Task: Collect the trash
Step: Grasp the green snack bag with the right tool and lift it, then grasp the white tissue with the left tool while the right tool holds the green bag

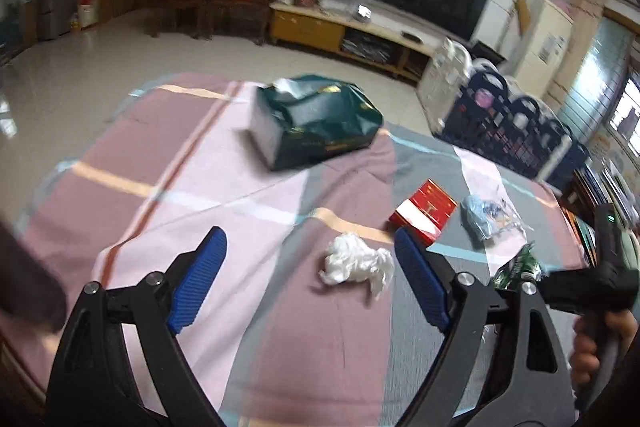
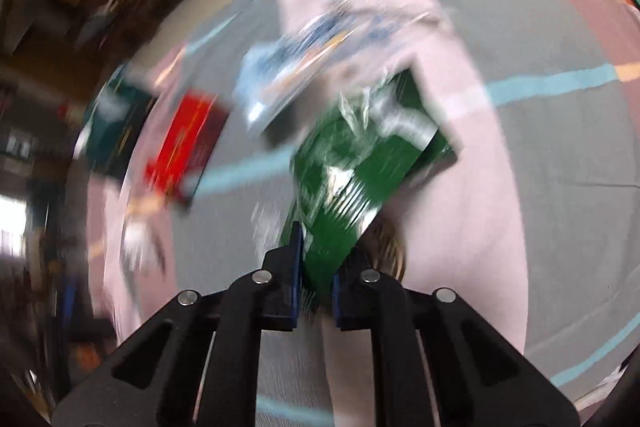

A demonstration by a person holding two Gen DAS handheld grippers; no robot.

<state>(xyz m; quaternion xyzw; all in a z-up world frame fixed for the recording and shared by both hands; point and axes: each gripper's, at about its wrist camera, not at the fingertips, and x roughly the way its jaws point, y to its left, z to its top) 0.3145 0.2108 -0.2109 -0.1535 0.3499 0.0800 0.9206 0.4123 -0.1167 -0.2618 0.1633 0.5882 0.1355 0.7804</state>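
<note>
Right gripper (image 2: 316, 267) pinches the green wrapper (image 2: 360, 163) over the table (image 1: 340, 347)
Left gripper (image 1: 310, 267) hangs spread wide, the crumpled white tissue (image 1: 356, 263) lying on the cloth just ahead between its blue fingers (image 1: 200, 279), untouched; red box (image 1: 424, 213) and blue bag (image 1: 484, 217) lie beyond

On my counter (image 1: 240, 307), under 1 striped cloth (image 1: 140, 219): 1 white tissue wad (image 1: 356, 263), 1 red box (image 1: 424, 211), 1 clear plastic bag w/ blue stuff (image 1: 486, 217), 1 green wrapper (image 2: 360, 163), 1 dark green tissue pack (image 1: 316, 121). That's 5 items, 1 of each.
</note>
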